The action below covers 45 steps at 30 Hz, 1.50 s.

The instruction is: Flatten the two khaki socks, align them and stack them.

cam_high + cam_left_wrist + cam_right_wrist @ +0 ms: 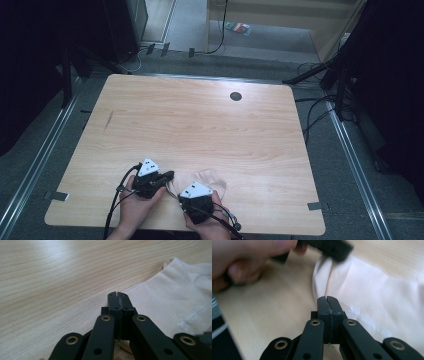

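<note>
A pale pink, soft knitted cloth (207,178) was seen lying flat on the light wood-grain tabletop (200,125), near its front edge and between the two hands. In the high view the left tool (169,175), a black jointed device topped by a grey three-cornered plate, was held just beside the cloth's left edge, while the right tool (192,192), of the same make, was held over the cloth's near side, its tips hidden beneath its own plate.

In the left gripper view the left tool (117,294) was shown with its two black jaws pressed flat together, only a thin seam being left between them; the tips were placed at the border of the cloth (175,300), whose fine ribbed hem and faint white lettering were visible. Whether fabric was pinched could not be told.

In the right gripper view the right tool (327,299) was likewise shown closed, jaw against jaw, with the cloth (374,295) lying gently creased behind it. Whether any fabric was caught there could not be told. The brass-coloured rivets in the black linkage bars were plainly seen. A small dark round grommet (235,96) was set into the tabletop's far side.
</note>
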Each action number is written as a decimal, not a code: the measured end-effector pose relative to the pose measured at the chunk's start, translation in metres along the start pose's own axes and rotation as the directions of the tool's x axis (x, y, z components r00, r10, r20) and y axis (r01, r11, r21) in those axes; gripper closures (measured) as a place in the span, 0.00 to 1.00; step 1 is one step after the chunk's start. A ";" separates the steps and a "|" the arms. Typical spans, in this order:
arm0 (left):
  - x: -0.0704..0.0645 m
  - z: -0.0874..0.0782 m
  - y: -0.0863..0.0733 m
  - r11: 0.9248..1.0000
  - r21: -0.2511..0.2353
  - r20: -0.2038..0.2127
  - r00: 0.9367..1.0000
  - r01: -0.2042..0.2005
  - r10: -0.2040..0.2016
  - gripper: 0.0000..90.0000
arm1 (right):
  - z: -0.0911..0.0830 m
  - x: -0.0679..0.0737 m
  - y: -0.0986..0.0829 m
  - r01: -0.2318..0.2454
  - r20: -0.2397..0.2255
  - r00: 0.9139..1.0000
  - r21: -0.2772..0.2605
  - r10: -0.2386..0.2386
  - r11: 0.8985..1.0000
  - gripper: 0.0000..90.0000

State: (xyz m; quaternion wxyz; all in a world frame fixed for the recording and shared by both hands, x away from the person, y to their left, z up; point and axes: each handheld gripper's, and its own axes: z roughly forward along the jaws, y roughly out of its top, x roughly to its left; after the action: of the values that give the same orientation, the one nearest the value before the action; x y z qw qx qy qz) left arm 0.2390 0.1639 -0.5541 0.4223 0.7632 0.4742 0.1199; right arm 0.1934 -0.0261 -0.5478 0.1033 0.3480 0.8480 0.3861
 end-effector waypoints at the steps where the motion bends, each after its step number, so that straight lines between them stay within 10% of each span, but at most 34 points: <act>1: 0.001 0.000 0.000 1.000 0.002 0.004 1.000 0.005 -0.005 1.00 | -0.003 0.000 -0.003 -0.001 -0.004 1.000 0.007 0.001 1.000 1.00; 9: 0.010 -0.013 -0.002 0.994 -0.086 0.073 0.996 0.061 -0.054 0.95 | -0.036 -0.027 -0.002 -0.107 -0.008 0.994 -0.077 0.107 0.991 1.00; 15: 0.007 -0.037 -0.005 0.991 -0.127 0.088 0.996 0.035 -0.024 0.90 | -0.066 -0.076 -0.010 -0.240 0.089 0.964 -0.113 0.251 0.964 1.00; 24: 0.022 -0.049 -0.008 0.981 -0.187 0.064 0.997 0.050 -0.039 0.81 | -0.084 -0.107 -0.019 -0.263 0.120 0.951 -0.164 0.284 0.951 0.94; 32: 0.055 -0.066 -0.008 0.953 -0.283 0.046 0.994 0.105 -0.095 0.54 | -0.099 -0.144 -0.030 -0.264 0.141 0.941 -0.260 0.307 0.929 0.38; 38: 0.076 -0.077 -0.012 0.954 -0.268 -0.036 0.988 0.137 -0.152 0.24 | -0.110 -0.165 -0.036 -0.266 0.212 0.921 -0.266 0.326 0.927 0.04; 41: 0.088 -0.084 -0.012 0.948 -0.267 -0.043 0.981 0.172 -0.190 0.09 | -0.120 -0.179 -0.041 -0.324 0.192 0.901 -0.296 0.388 0.899 0.00; 45: 0.102 -0.096 -0.018 0.948 -0.273 -0.045 0.982 0.163 -0.181 0.02 | -0.129 -0.192 -0.051 -0.330 0.224 0.886 -0.307 0.405 0.893 0.00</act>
State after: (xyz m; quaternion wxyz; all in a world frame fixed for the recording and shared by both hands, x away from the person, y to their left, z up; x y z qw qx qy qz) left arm 0.2254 0.3026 -0.5308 0.5139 0.6500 0.5327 0.1722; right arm 0.2514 -0.2539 -0.5149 0.1920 0.5384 0.6842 0.4530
